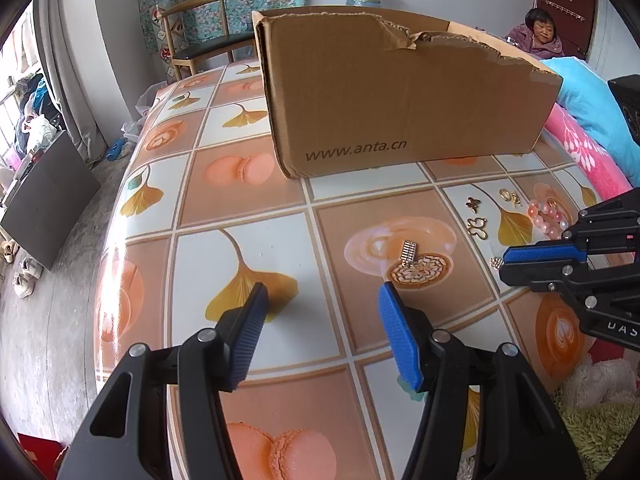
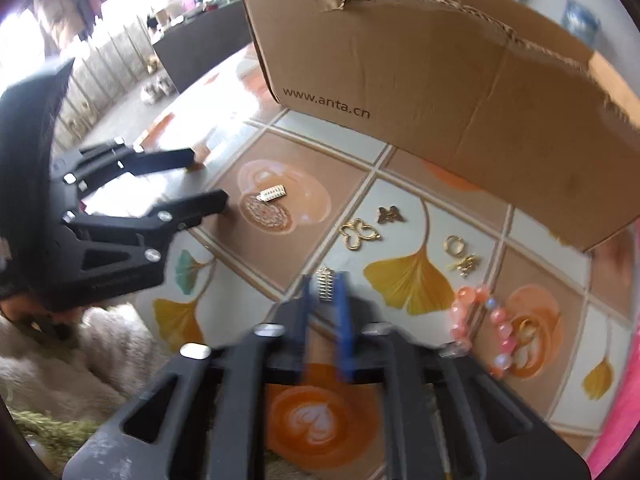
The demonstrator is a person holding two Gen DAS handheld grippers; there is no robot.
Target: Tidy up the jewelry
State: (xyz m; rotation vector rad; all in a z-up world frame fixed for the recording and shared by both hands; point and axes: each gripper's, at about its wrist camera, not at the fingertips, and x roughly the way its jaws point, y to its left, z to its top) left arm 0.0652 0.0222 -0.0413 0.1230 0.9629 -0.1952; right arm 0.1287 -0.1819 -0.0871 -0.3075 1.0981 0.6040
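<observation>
Right wrist view: my right tongs (image 2: pixel 326 300) pinch a small gold comb-shaped charm (image 2: pixel 326 285) above the tiled worktop (image 2: pixel 304 248).

Left wrist view shows my left tongs (image 1: pixel 322 294) spread wide and holding nothing, with a matching charm (image 1: pixel 409 251) lying on the worktop just beyond their tips. Further along lie a gold butterfly (image 2: pixel 390 214), an openwork gold piece (image 2: pixel 359 235), a gold ring (image 2: pixel 455 245), a gold clasp (image 2: pixel 465 265) and a pink bead bracelet (image 2: pixel 480 328), all loose in front of the torn cardboard box (image 2: pixel 440 80).
</observation>
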